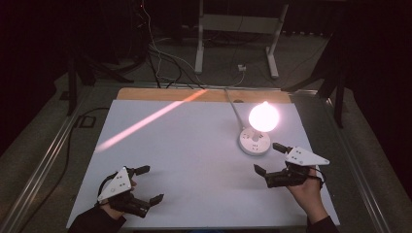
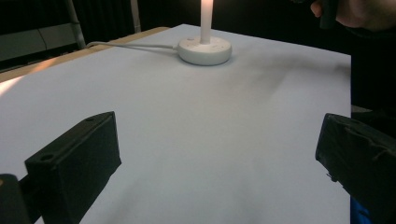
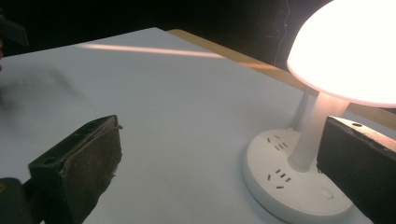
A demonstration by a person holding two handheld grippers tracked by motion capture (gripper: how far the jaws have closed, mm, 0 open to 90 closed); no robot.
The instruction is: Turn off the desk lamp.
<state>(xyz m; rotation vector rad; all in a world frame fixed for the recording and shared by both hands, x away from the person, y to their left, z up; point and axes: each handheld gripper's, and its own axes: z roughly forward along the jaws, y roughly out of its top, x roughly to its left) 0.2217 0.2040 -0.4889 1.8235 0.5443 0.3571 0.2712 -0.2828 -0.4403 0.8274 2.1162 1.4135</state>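
Observation:
A small white lamp (image 1: 264,117) glows brightly on a round white base with sockets (image 1: 254,141), right of the table's middle. Its dome (image 3: 348,51) and base (image 3: 292,184) loom close in the right gripper view. My right gripper (image 1: 266,158) is open just right of and nearer than the base, jaws pointing left, nothing between them. At the front left my left gripper (image 1: 150,183) is open too, held over bare white table. The left gripper view has the lamp base (image 2: 204,49) far ahead.
The white tabletop (image 1: 194,155) has a wooden strip along its far edge (image 1: 160,94). A streak of orange light (image 1: 145,121) crosses the far left part. The lamp's white cable (image 1: 232,104) runs off the far edge. Table legs and cables lie on the dark floor beyond.

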